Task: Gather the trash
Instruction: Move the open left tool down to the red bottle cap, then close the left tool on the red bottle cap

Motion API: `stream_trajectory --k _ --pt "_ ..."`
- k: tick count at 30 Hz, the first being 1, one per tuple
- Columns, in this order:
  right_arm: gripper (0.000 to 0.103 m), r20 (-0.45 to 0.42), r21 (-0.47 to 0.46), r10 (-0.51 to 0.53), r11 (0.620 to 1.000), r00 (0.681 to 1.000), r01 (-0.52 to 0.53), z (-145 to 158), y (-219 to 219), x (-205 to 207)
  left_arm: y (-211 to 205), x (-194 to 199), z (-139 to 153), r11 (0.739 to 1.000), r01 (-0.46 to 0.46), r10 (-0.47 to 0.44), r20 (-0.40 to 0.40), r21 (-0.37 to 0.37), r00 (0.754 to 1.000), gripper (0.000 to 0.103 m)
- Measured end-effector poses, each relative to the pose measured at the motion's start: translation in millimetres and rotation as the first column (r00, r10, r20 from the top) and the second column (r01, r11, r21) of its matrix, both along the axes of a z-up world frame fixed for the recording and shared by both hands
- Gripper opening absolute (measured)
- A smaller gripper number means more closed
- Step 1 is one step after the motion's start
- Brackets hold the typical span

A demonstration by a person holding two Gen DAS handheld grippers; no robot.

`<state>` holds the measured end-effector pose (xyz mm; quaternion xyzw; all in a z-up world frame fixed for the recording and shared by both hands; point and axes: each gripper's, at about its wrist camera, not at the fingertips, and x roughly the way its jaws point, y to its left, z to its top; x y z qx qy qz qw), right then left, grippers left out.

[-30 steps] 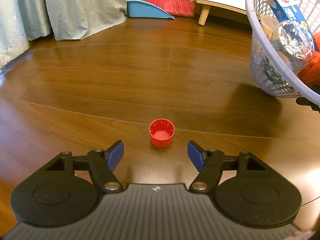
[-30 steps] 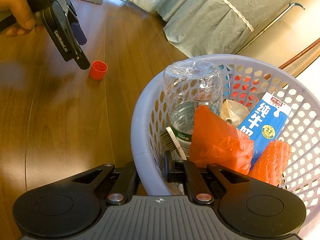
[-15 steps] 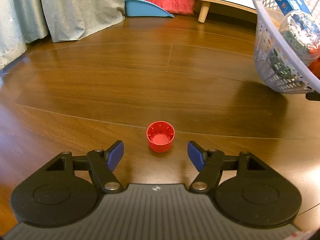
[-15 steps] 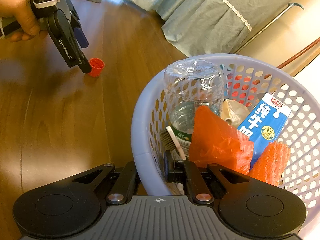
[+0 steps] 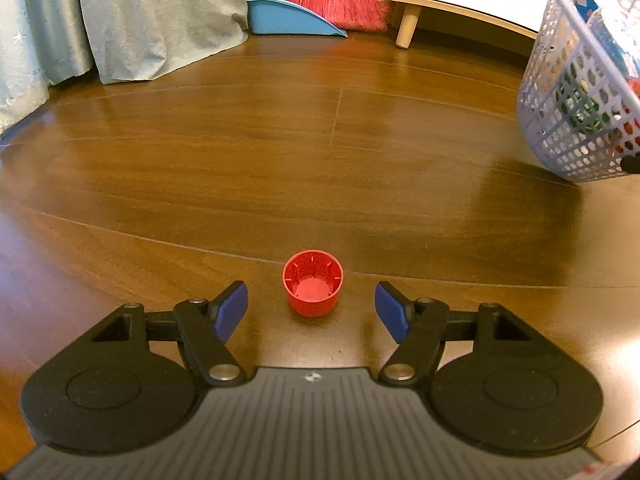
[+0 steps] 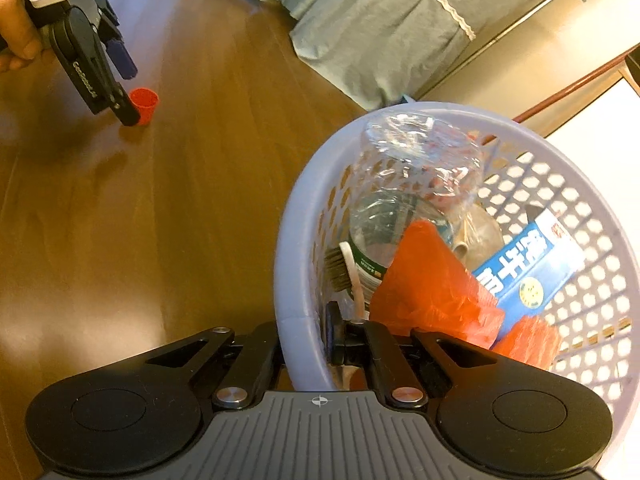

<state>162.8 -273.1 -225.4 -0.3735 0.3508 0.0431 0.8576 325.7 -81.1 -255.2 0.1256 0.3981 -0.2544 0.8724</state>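
A small red plastic cup (image 5: 313,289) stands upright on the wooden floor, just ahead of my left gripper (image 5: 311,312), whose blue-padded fingers are open on either side of it without touching. The right wrist view shows the same cup (image 6: 144,105) beside the left gripper (image 6: 126,92). My right gripper (image 6: 306,344) is shut on the rim of a lavender mesh basket (image 6: 288,264), held off the floor. The basket holds a clear plastic bottle (image 6: 416,184), an orange bag (image 6: 432,284), a blue milk carton (image 6: 528,268) and a brush (image 6: 348,268).
A blue dustpan (image 5: 288,20) and red broom (image 5: 336,0) lean at the far wall next to a white cabinet leg (image 5: 405,32). Grey-blue curtains (image 5: 132,20) hang at the left. The basket (image 5: 580,92) hangs at the right edge. A hand (image 6: 16,28) holds the left gripper.
The left gripper has crept forward, so the red cup now sits nearly between its open fingers. The basket has drifted right in the left view and away from the cup.
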Motion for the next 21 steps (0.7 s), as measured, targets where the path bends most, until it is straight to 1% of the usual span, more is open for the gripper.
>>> stream_trajectory --k 12,14,16,18,21 --pt "0.000 -0.001 0.008 0.038 0.999 0.999 -0.038 -1 3 3 -10 5 -5 1.000 -0.009 0.009 0.002 0.004 1.000 0.065" --pt "0.000 -0.001 0.013 0.044 0.999 0.999 -0.044 -2 6 6 -10 5 -5 1.000 -0.014 0.014 0.002 0.003 1.000 0.062" --pt "0.001 0.000 0.016 0.053 0.998 0.999 -0.053 -3 10 8 -10 6 -6 1.000 -0.020 0.020 -0.002 0.001 1.000 0.057" --pt "0.001 0.002 0.017 0.063 0.998 0.998 -0.063 -5 16 10 -10 6 -6 1.000 -0.022 0.022 -0.003 -0.003 1.000 0.054" --pt "0.002 0.001 0.013 0.083 0.997 0.997 -0.083 -9 24 11 -9 7 -6 1.000 -0.022 0.022 -0.003 -0.005 1.000 0.053"
